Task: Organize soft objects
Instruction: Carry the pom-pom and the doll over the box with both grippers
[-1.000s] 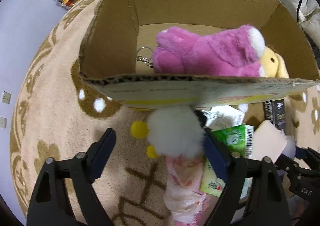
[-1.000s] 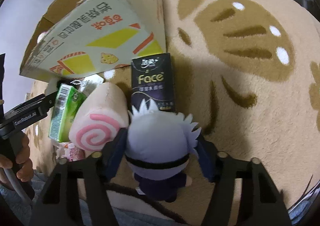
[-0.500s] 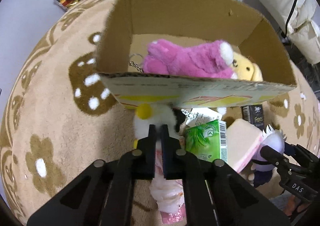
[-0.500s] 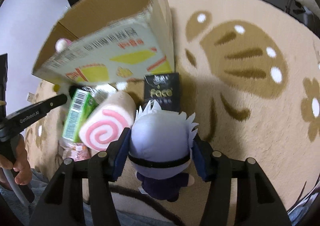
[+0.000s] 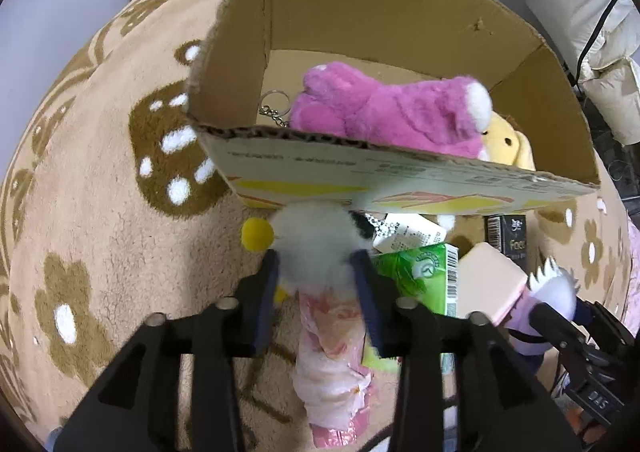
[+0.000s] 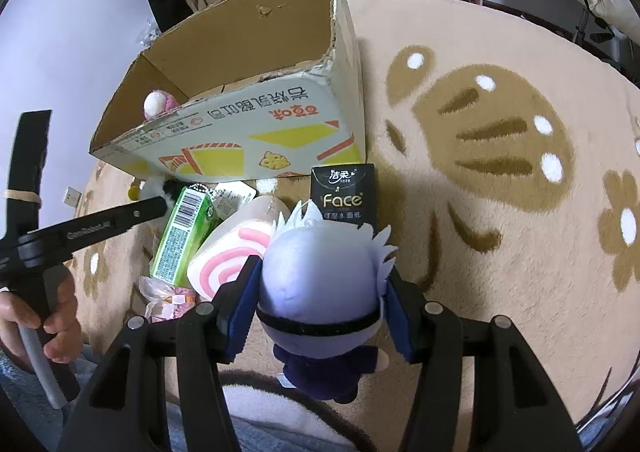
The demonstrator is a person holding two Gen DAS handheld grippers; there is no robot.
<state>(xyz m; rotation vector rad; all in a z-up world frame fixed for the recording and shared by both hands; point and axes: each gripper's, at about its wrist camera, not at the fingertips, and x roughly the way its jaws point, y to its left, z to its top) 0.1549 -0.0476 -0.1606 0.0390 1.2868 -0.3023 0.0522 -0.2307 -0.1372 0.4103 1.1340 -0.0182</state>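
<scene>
Now the left hand-held gripper (image 5: 316, 276) is opening around a white fluffy plush (image 5: 312, 240); the right hand-held gripper (image 6: 318, 312) clamps a white-haired doll (image 6: 320, 276).

The near wall of the open brown cardboard box (image 5: 400, 168) hides the lower side of the fuzzy pink plush toy (image 5: 392, 112) and most of the yellow plush (image 5: 508, 148) to its right. The far part of the fluffy white plush with yellow pompoms (image 5: 312, 244) is tucked under that wall. In the right wrist view only the pink toy's white tip shows above the rim. The small print on the green tissue packet (image 6: 180, 236) is too small to read.
</scene>
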